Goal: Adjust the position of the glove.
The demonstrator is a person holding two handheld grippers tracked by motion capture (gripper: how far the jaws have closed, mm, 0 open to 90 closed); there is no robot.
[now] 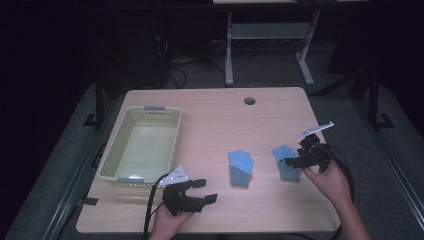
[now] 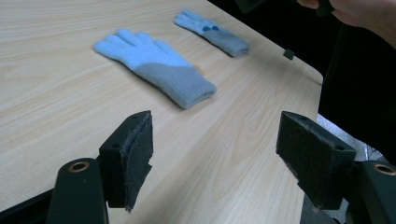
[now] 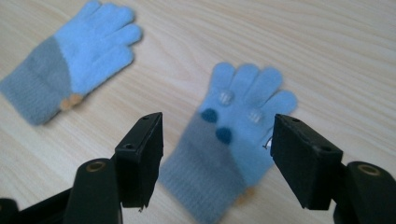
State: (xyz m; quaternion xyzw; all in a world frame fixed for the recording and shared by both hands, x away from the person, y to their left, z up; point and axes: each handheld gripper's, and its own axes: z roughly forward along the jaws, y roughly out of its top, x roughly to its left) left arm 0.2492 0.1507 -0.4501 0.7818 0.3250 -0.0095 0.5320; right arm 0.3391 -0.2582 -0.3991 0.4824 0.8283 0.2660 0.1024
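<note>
Two blue-and-grey knit gloves lie flat on the wooden table (image 1: 210, 115). The plain glove (image 1: 240, 167) (image 2: 156, 65) (image 3: 70, 56) is near the table's middle. The dotted glove (image 1: 286, 161) (image 2: 212, 32) (image 3: 233, 140) lies right of it, cuff toward the front. My right gripper (image 1: 299, 155) (image 3: 217, 156) hovers open just above the dotted glove, jaws straddling its palm and cuff. Near the front edge, my left gripper (image 1: 205, 191) (image 2: 215, 156) is open with nothing between its jaws, left of and nearer than the plain glove.
A pale yellow-green plastic basket (image 1: 115, 155) stands on the table's left side with nothing inside. A round cable hole (image 1: 249, 100) sits near the far edge. A white desk frame (image 1: 229, 50) stands on the floor behind the table.
</note>
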